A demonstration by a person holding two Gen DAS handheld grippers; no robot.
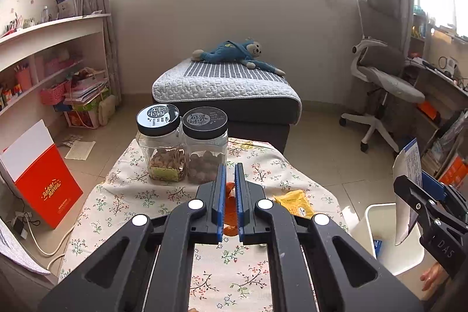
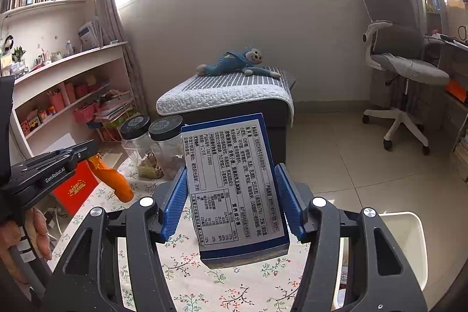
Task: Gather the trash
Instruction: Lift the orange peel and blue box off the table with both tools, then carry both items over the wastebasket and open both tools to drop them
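1. Here, the left hand-held gripper (image 1: 230,195) has its blue-padded jaws pressed nearly together on a crumpled orange plastic wrapper (image 2: 112,179), which hangs from the tips above the surface (image 1: 131,195) covered in a floral-print cloth.
2. The right hand-held gripper (image 2: 231,195) stands about half open, its two blue pads clamped on the sides of a flat blue-and-white cardboard food box (image 2: 235,186), printed label facing the camera, lifted clear of the cloth.
3. A white rectangular plastic bin (image 1: 386,239) stands on the floor just beside the surface's right edge; the box is held above it in the left wrist view.
4. A yellow crumpled packet (image 1: 294,202) lies on the cloth near the right edge.
5. Two clear plastic jars with black lids (image 1: 182,148), touching side by side, stand at the far end of the surface.
6. A blue stuffed monkey (image 1: 237,53) lies on the bed behind.
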